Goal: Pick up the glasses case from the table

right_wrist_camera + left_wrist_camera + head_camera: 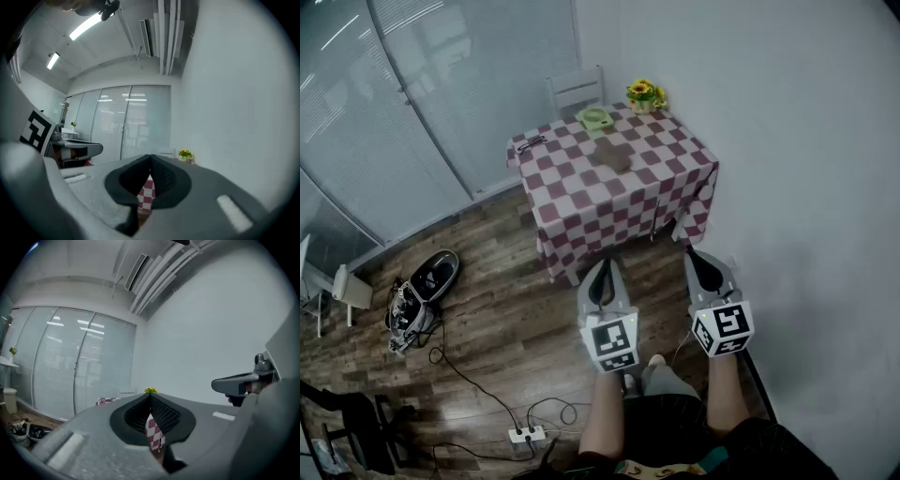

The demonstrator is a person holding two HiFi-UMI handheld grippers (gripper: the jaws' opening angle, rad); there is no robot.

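- Glasses case [611, 156], head view: it lies as a brownish shape near the middle of the checked table [581, 202], well ahead of both my tools and touched by neither.
- Head view, the table: a green object [595, 117] sits behind the case, a pot of sunflowers [644, 95] stands at the far corner by the wall, and a small dark item [531, 143] lies near the left edge, too small for me to name. A pale chair [576, 88] stands behind the table.
- Head view, my tools: my left gripper [602, 266] and right gripper [697, 255] point level towards the table, side by side over the wooden floor [487, 309]. Both are clenched and empty. A power strip [526, 434] with cables lies on the floor to my left.
- Left gripper view: my two fingers meet at their tips, with nothing grasped. Only a strip of the red and white tablecloth [153, 432] shows through the gap lower down, and the sunflowers peep just above the tips. My right gripper juts in at the right edge. I cannot make out the case here.
- Right gripper view: these fingers are pressed together too and carry nothing. The tablecloth shows beneath the tips, the sunflowers stand just to their right, and my left gripper with its marker cube [35, 126] sits at the left. The case is not discernible here either.
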